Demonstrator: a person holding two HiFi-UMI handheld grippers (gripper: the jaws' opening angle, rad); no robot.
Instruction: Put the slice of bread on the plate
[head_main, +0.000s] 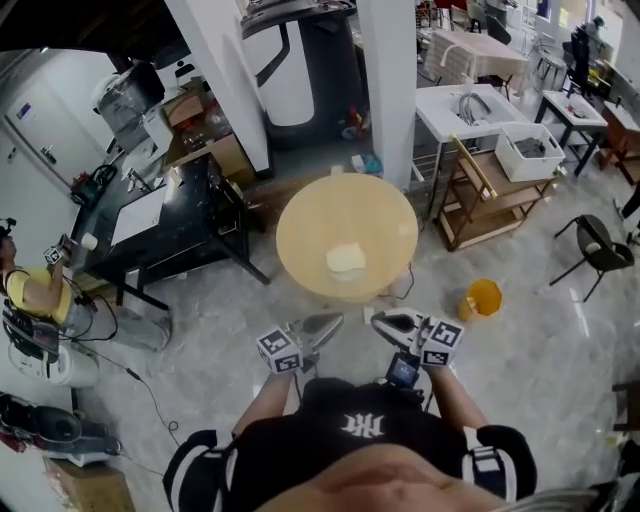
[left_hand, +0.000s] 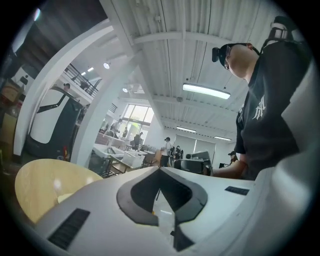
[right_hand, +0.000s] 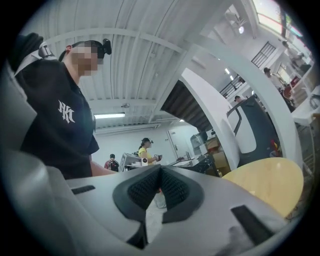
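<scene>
A round, light wooden table (head_main: 300, 235) stands in front of me in the head view. Near its front edge lies a pale, cream-coloured slice of bread (head_main: 346, 260); I cannot make out a plate. Both grippers hang close to my body, short of the table, with their tips turned toward each other. My left gripper (head_main: 335, 320) is shut and holds nothing, its jaws meeting at the tip (left_hand: 159, 169). The right gripper (head_main: 378, 320) is also shut and empty (right_hand: 160, 167). The table shows at the left of the left gripper view (left_hand: 45, 185) and at the right of the right gripper view (right_hand: 270, 182).
An orange object (head_main: 483, 297) lies on the floor right of the table. A wooden shelf cart (head_main: 490, 195) and a black chair (head_main: 597, 250) stand further right. A black desk (head_main: 170, 225) is at the left, white pillars (head_main: 385, 90) are behind. A person (head_main: 30, 290) sits far left.
</scene>
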